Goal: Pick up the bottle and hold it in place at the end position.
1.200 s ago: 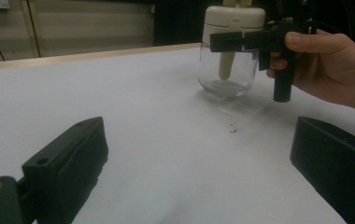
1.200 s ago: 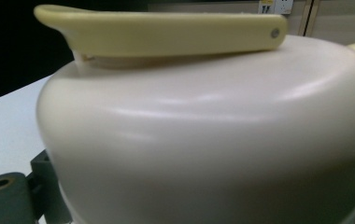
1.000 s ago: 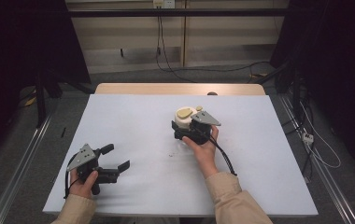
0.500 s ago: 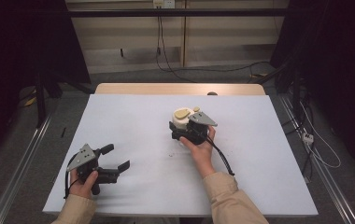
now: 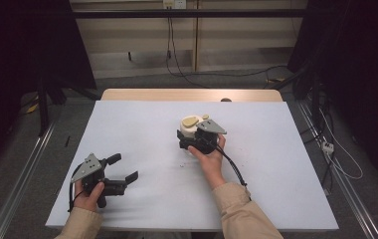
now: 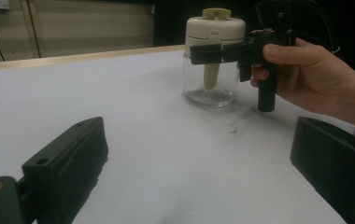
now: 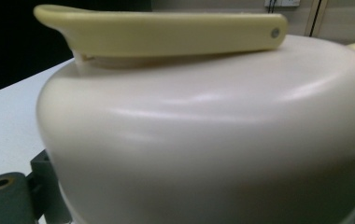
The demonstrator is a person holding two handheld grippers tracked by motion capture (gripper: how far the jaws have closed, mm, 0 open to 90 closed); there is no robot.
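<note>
Looking from above, my right tongs [image 5: 193, 141] pinch the jar [image 5: 191, 130] mid-worktop [image 5: 286, 189] by its cream lid, steadying it. Left tongs [image 6: 199, 177] rest spread (idle, well apart), framing the jar [image 6: 211, 77]. Right view: lid [image 7: 213, 140] close between the jaws.

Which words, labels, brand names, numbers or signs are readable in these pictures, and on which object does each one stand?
None can be read.
The jar, its cream lid, the right gripper and the left gripper carry no visible writing.
The white table is plain.
</note>
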